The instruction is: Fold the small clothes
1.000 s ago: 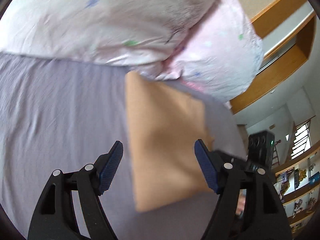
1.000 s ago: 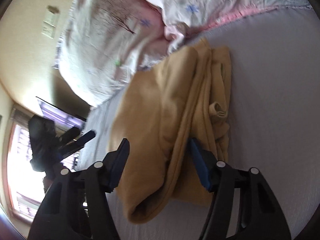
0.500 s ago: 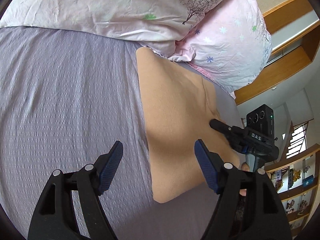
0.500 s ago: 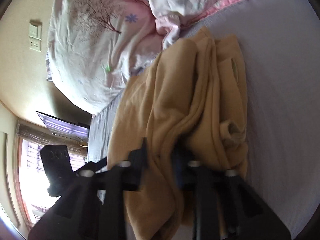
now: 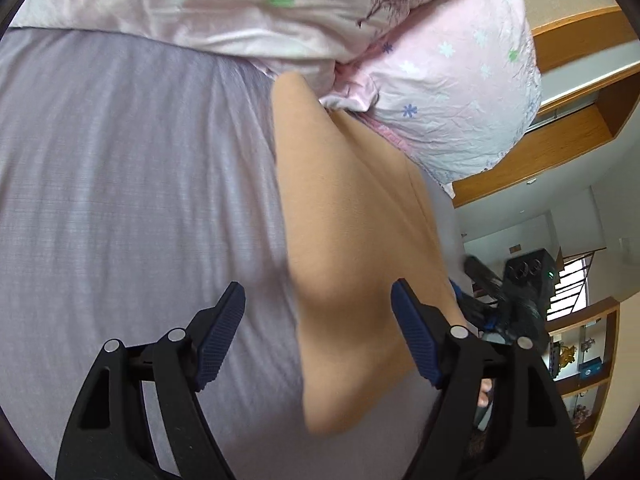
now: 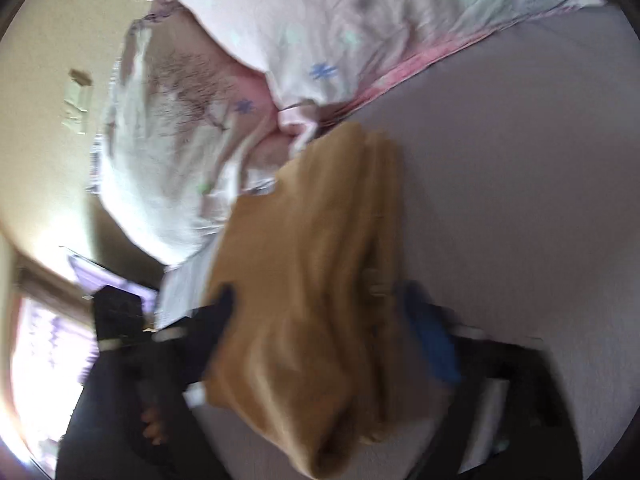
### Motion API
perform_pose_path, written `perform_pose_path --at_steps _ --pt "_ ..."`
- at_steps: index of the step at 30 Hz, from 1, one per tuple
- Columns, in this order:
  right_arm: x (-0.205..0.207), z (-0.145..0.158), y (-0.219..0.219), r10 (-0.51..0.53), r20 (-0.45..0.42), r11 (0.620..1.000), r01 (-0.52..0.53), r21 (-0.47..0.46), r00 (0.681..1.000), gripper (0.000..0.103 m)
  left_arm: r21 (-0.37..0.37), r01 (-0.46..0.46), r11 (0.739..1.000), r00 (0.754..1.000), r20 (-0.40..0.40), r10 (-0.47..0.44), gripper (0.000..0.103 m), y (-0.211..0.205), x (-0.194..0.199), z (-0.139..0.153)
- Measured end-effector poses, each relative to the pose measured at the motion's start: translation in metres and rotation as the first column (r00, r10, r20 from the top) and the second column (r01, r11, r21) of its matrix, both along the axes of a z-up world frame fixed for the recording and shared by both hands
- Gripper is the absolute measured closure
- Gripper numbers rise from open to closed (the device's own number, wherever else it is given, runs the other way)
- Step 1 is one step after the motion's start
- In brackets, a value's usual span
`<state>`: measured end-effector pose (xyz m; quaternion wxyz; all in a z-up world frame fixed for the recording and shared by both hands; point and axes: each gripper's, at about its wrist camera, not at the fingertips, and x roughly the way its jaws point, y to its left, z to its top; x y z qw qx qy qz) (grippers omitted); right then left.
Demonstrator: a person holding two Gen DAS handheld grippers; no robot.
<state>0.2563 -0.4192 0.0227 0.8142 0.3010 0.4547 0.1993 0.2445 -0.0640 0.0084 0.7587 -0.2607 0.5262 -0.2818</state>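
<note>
Tan garment (image 5: 352,240), one, lies between two spread tools, beside two pillows (image 5: 448,92).

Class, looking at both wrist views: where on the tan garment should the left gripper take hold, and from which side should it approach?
Grip the near corner of the tan garment, where its flat long edge ends on the grey bedsheet. Bring the left gripper in low from the sheet side: that edge lies thin and exposed, while the far end is tucked against the pillows.

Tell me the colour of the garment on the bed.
Plain tan-orange garment, no pattern; clearest in the left wrist view.
</note>
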Motion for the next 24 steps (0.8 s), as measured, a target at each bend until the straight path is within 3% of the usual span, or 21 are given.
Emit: perform_pose_path --at_steps 2,4,6,7,9,10,12,16,20,22,24 --pt "-0.002 -0.009 -0.004 0.022 -0.029 0.999 -0.022 0.026 0.999 0.017 -0.012 0.016 1.000 1.000 -0.014 -0.016 0.027 -0.012 0.004 -0.004" --pt "-0.002 -0.018 -0.003 0.058 -0.065 0.995 -0.053 0.080 0.996 0.036 -0.027 0.025 0.999 0.999 -0.026 -0.026 0.027 -0.022 0.007 -0.007" --pt "-0.003 -0.028 0.001 0.082 -0.083 0.992 -0.073 0.106 0.993 0.042 -0.066 0.023 0.998 0.999 -0.038 -0.026 0.028 -0.030 0.011 -0.012" --pt "-0.004 -0.030 0.001 0.081 -0.073 0.991 -0.072 0.116 0.994 0.052 -0.072 0.011 0.997 0.999 -0.036 -0.014 0.028 -0.031 0.013 -0.013" --pt "-0.003 -0.035 0.000 0.092 -0.075 0.982 -0.079 0.169 0.993 0.066 -0.060 -0.002 0.998 0.999 -0.045 0.000 0.048 -0.030 0.016 -0.015" --pt "-0.003 -0.034 0.002 0.095 -0.066 0.981 -0.082 0.177 0.993 0.069 -0.063 -0.002 0.998 0.999 -0.045 -0.001 0.053 -0.028 0.017 -0.015" --pt "-0.008 -0.025 0.009 0.110 -0.027 0.979 -0.104 0.178 0.994 0.070 -0.095 0.008 0.995 0.999 -0.038 -0.012 0.064 -0.017 0.015 -0.014" --pt "-0.004 -0.006 0.054 0.195 0.044 0.968 -0.199 0.154 0.980 0.071 -0.092 -0.034 0.995 0.999 0.035 0.037 0.064 0.021 0.000 0.007" --pt "0.008 -0.014 0.100 0.268 0.027 0.956 -0.269 0.120 0.963 0.071 -0.032 -0.120 0.992 0.988 0.096 0.122 0.062 0.066 -0.012 0.019" --pt "0.010 -0.017 0.117 0.263 -0.006 0.965 -0.263 0.025 0.965 0.061 0.030 -0.141 0.990 0.988 0.064 0.139 0.057 0.075 -0.014 0.010" --pt "0.001 -0.007 0.115 0.219 0.016 0.975 -0.218 -0.029 0.976 0.055 0.028 -0.162 0.986 0.985 0.055 0.161 0.054 0.088 -0.022 0.011"
